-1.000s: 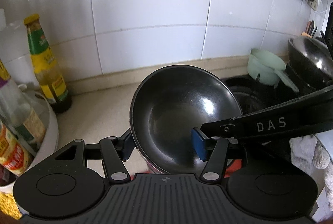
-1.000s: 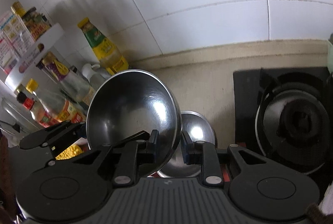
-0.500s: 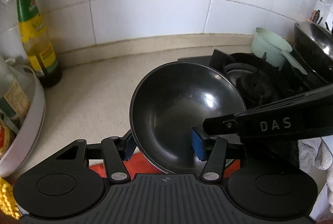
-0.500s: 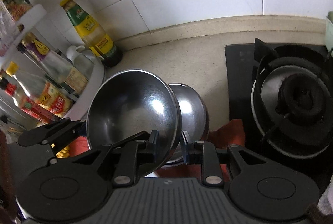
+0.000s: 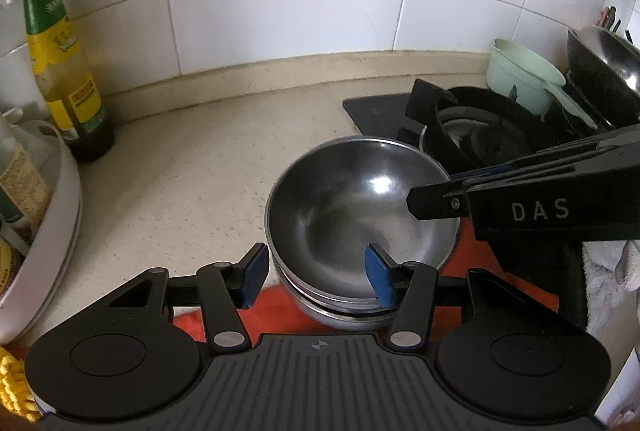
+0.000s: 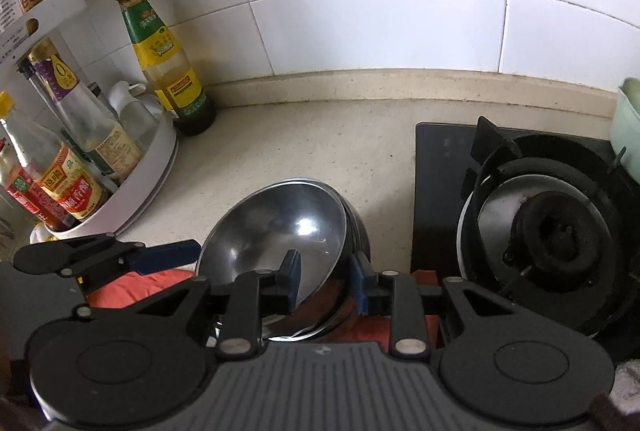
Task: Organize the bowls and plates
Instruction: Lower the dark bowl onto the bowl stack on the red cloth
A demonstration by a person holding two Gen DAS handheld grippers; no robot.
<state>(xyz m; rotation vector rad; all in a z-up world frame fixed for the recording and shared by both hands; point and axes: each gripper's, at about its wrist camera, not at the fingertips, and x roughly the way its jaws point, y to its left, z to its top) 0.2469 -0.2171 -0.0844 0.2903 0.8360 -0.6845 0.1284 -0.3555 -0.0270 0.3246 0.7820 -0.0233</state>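
Observation:
A steel bowl (image 5: 352, 203) sits nested in a second steel bowl (image 5: 340, 313) on a red cloth (image 5: 508, 283). My left gripper (image 5: 316, 273) is open, its blue pads straddling the near rim of the stack without gripping. The right gripper's arm crosses the left wrist view at right. In the right wrist view the top bowl (image 6: 276, 231) leans inside the lower bowl (image 6: 358, 231). My right gripper (image 6: 326, 281) has opened; its pads stand either side of the bowl's right rim.
A white lazy-susan rack (image 6: 132, 191) of sauce bottles stands at left, a green-capped bottle (image 6: 168, 63) by the wall. A gas stove burner (image 6: 556, 235) is at right, with a mint bowl (image 5: 520, 75) and a wok (image 5: 604, 63) behind.
The held bowl came down and now rests inside the second bowl. Both grippers widened and let go of its rim.

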